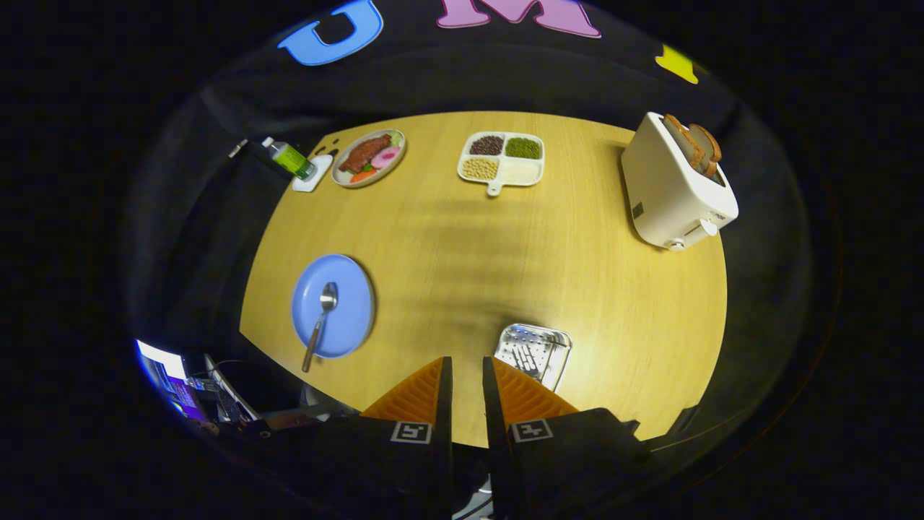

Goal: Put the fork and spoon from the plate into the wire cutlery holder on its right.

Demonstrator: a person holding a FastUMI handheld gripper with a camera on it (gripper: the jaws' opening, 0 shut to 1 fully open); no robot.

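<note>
The tongs (468,375) hang above the near edge of the surface (462,245), fingers slightly parted with nothing between them. The spoon (320,323) lies on the blue plate (350,289), off to the fingers' left, its handle overhanging the rim. Just ahead of the right finger sits the wire cutlery holder (534,352) (dark shapes inside may be the fork, though it is hard to tell).

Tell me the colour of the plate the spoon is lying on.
Light blue: the round plate under the metal spoon, clearest in the gripper view.
</note>
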